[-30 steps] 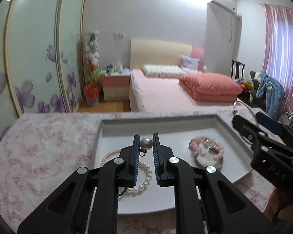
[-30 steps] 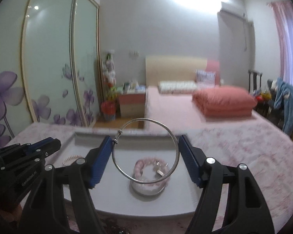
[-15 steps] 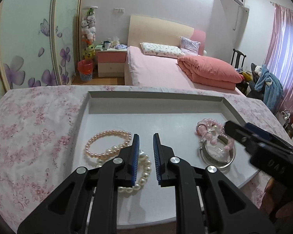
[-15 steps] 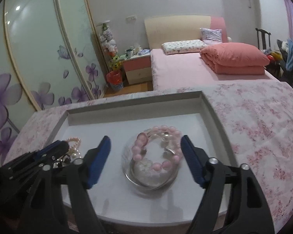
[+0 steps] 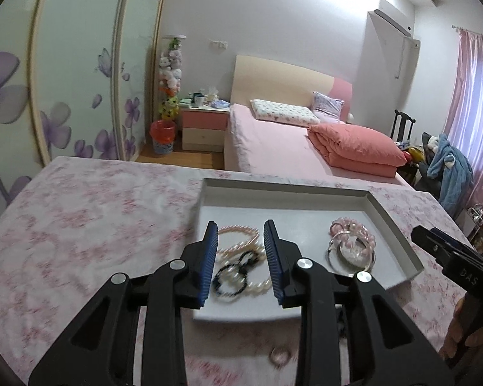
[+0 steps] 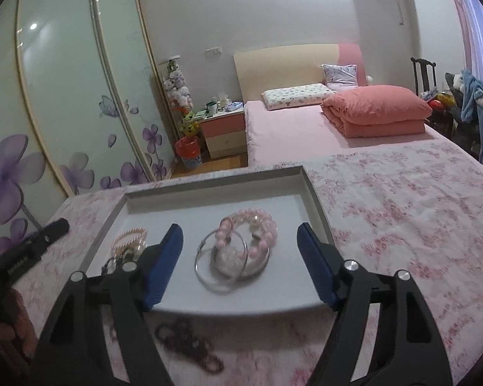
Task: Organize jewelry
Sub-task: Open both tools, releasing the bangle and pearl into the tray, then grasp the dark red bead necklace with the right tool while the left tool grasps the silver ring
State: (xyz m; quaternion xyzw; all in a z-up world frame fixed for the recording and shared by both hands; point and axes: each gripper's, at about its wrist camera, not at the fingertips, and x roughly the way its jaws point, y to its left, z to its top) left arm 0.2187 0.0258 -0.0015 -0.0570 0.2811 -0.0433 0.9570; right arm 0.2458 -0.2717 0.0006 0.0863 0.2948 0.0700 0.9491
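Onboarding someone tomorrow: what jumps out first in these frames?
The grey tray on the pink floral cloth, with a pink bead bracelet leaning on silver bangles at its right and pearl strands at its left. Both tongs hang open over it, left and right. A dark beaded piece lies off the tray, on the cloth at the near edge.

Your left wrist camera sits low behind its claw (image 5: 240, 257), looking forward over the tray (image 5: 393, 225) from its near-left side. Your right wrist camera faces likewise from the near-right. Both share the tray (image 6: 318, 206), the counter (image 6: 402, 199) and the bed (image 5: 273, 148).
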